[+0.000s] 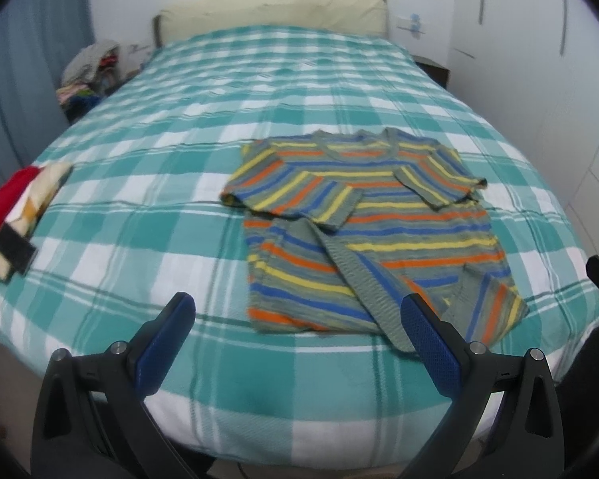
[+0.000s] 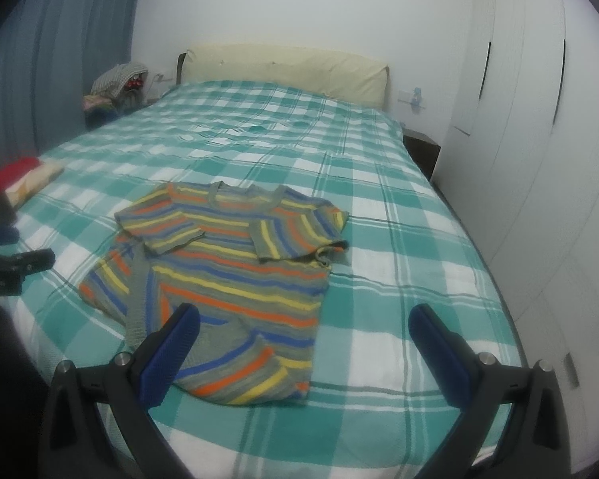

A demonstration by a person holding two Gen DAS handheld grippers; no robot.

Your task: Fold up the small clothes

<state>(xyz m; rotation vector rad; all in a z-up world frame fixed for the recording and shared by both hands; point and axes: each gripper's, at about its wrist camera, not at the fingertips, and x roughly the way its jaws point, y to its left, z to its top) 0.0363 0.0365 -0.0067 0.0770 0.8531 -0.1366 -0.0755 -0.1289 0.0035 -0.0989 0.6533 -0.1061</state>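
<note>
A small striped shirt (image 1: pixel 371 231), grey with orange, yellow and blue stripes, lies flat on the bed with both sleeves folded in over the chest and its lower corners turned up. It also shows in the right wrist view (image 2: pixel 227 279). My left gripper (image 1: pixel 299 319) is open and empty, hovering just before the shirt's near hem. My right gripper (image 2: pixel 303 331) is open and empty above the shirt's near right corner.
The bed (image 1: pixel 259 88) has a teal and white checked cover and a cream headboard (image 1: pixel 275 8). A folded pile of clothes (image 1: pixel 16 215) lies at the bed's left edge. A heap of laundry (image 1: pixel 92 72) sits beside the bed. White wardrobes (image 2: pixel 539 139) stand on the right.
</note>
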